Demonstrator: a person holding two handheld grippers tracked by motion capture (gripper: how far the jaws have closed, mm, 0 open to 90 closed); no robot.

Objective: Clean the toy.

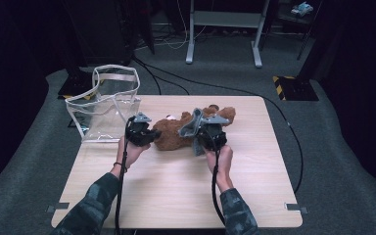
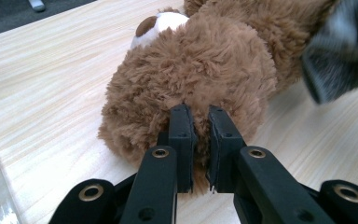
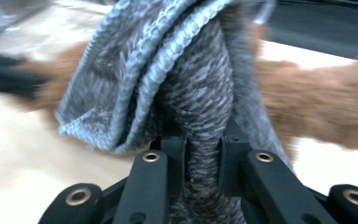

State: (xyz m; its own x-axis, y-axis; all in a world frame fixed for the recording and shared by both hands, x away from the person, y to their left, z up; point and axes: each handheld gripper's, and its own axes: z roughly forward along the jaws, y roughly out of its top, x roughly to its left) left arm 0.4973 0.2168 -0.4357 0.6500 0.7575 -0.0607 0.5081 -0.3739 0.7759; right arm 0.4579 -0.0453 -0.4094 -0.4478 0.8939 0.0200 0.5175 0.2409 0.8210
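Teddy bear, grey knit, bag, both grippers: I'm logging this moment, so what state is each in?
Teddy bear: lying on the table, fur pinched.
Grey knit garment: bunched, lifted over the bear.
Clear bag: upright, mouth open.
Left gripper: shut on the bear's fur.
Right gripper: shut on the garment.

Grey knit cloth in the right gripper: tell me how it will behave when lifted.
Likely floppy: the grey knit cloth already hangs in folds above the right gripper. Probably light and unlikely to slip, since its ribbed weave bunches between the shut jaws. It may drag on the teddy bear.
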